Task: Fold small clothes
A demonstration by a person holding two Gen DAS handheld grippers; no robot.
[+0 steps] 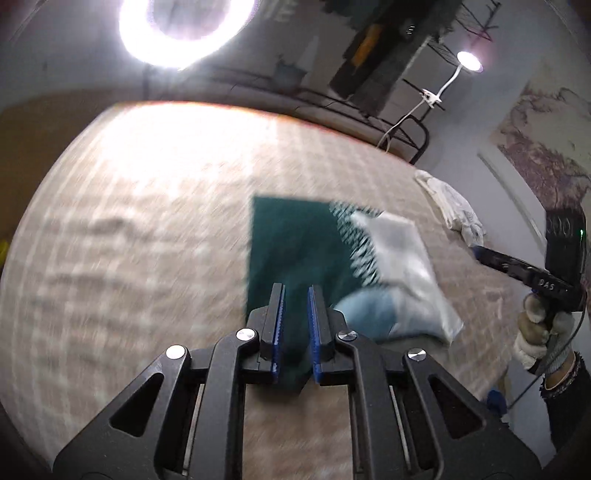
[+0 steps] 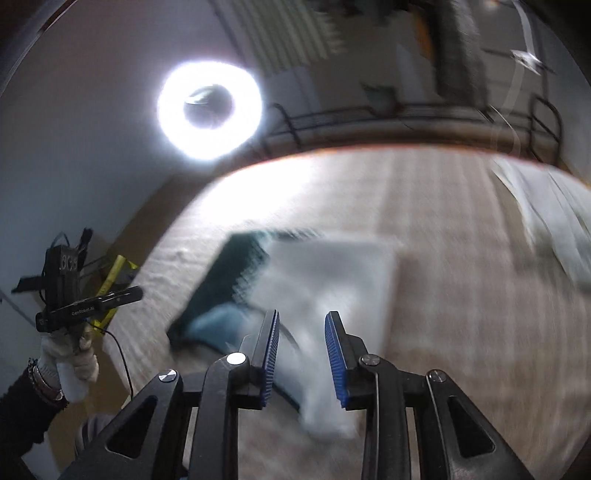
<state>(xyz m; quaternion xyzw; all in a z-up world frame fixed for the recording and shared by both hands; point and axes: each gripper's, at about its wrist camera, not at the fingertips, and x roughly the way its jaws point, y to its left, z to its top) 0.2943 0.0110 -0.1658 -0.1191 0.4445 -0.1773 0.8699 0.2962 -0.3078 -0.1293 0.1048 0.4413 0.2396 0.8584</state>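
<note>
A small garment, dark green [image 1: 291,243] with a white and light-blue part [image 1: 399,258], lies folded on the beige checked surface [image 1: 147,229]. My left gripper [image 1: 296,291] is above its near green edge, jaws a little apart, and green cloth shows between the blue pads. My right gripper [image 2: 301,325] is open over the garment's white part [image 2: 332,280], and white cloth shows between the fingers, seemingly below them. Both views are blurred by motion. The right gripper also shows at the right edge of the left wrist view [image 1: 480,254].
A crumpled white garment [image 1: 450,206] lies at the far right of the surface. A bright ring light [image 1: 184,26] and a small lamp [image 1: 469,61] stand behind. A black metal rail [image 2: 369,114] runs along the far edge. A wall is on the right.
</note>
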